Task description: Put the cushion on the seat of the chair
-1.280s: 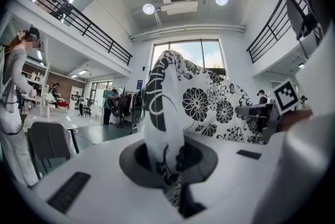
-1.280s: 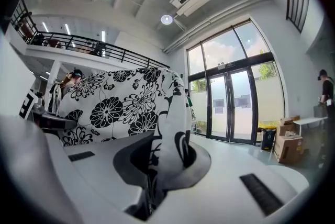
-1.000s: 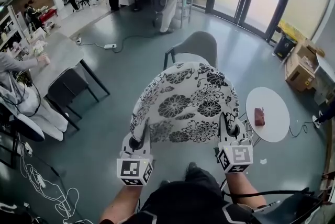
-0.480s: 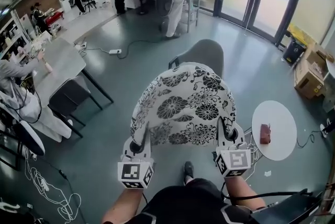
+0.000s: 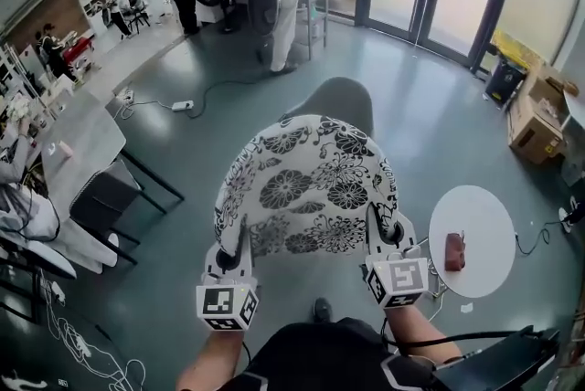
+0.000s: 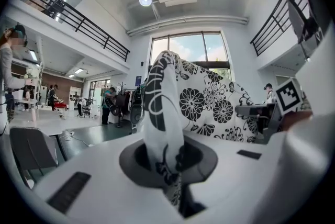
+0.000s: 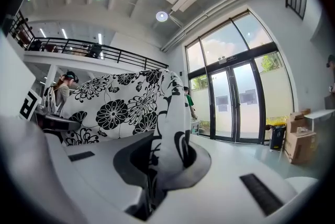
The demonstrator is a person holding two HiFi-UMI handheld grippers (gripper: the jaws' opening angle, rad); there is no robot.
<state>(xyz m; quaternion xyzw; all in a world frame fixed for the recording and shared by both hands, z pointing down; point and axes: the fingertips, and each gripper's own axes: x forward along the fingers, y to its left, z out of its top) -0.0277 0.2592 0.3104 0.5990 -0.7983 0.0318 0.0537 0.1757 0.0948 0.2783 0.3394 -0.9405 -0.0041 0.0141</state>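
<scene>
Left tool (image 5: pixel 232 243) and right tool (image 5: pixel 384 229) clamped on floral cushion (image 5: pixel 306 184) corners, grey chair (image 5: pixel 340 97) beyond

Cushion (image 5: pixel 306 184) before chair (image 5: pixel 343 97) — table (image 5: pixel 484 217) right

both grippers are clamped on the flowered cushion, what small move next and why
Probably carry the cushion a bit forward toward the grey chair. The left gripper and right gripper each pinch a near corner, and only the chair's backrest shows past the cushion's far edge, so lowering looks premature.
</scene>
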